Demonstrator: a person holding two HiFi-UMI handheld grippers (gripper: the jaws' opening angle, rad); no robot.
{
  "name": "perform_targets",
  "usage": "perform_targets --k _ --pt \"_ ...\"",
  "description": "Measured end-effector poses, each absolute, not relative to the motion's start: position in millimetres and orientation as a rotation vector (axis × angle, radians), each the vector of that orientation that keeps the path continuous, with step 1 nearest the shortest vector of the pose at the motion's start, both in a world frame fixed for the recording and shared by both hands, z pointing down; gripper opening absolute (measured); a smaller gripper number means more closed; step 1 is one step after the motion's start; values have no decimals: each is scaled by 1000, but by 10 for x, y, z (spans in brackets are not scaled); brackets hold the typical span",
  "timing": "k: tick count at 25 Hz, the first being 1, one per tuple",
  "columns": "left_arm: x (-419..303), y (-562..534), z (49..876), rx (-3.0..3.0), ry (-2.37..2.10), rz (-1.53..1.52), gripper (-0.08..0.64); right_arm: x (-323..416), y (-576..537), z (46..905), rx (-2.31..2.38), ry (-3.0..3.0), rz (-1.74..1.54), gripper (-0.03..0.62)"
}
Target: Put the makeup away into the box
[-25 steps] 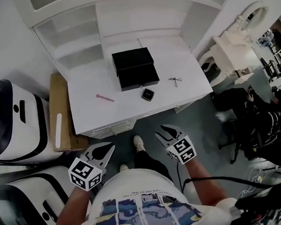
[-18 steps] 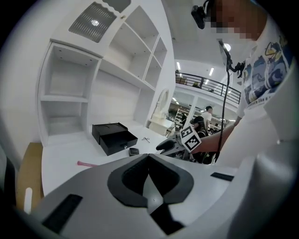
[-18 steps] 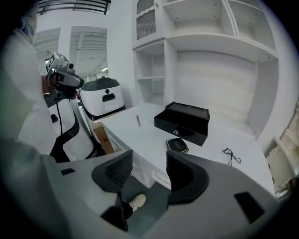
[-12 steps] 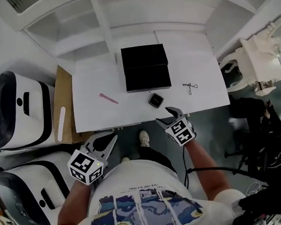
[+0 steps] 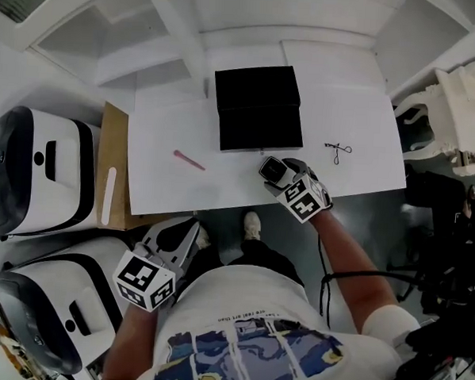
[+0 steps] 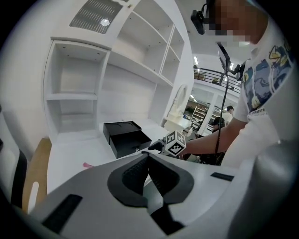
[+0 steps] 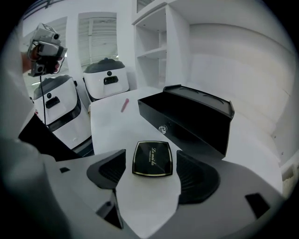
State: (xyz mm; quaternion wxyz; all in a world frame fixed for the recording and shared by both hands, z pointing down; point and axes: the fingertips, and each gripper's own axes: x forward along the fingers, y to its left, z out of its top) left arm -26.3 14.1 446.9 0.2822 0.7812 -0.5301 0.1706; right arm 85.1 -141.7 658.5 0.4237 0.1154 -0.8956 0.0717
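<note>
- Compact (image 7: 153, 158): black, square, gold-edged, lid shut. It lies flat on the white table (image 5: 166, 185), near the front edge and just in front of the box.
- Right gripper (image 7: 152, 161): it points steeply down over the compact with its jaws opening, now very wide. The compact sits between the two pads with a gap on either side. Neither pad touches it, so nothing is gripped.
- Box (image 5: 258, 107): black, standing open at the middle of the table with its lid tipped back. A small metal catch shows on its front wall. The interior looks dark, and I cannot tell its contents.
- Pink stick (image 5: 189, 160): it lies on the table to the left of the box, well apart from the compact.
- Eyelash curler (image 5: 337, 151): it lies on the table to the right of the box.
- Left gripper (image 6: 148, 161): held low off the table's front edge, with its jaws closed together and empty.
- Surroundings: a cardboard sheet (image 5: 111, 171) stands beside the table's left edge, and two white machines (image 5: 32, 174) stand beyond it.
</note>
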Motion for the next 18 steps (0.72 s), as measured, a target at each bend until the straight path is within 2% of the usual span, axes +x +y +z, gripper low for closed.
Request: perform_targets --k 18 --pt "-501 98 4470 2134 -1380 478 14 796 -1421 6858 177 -2126 216 330"
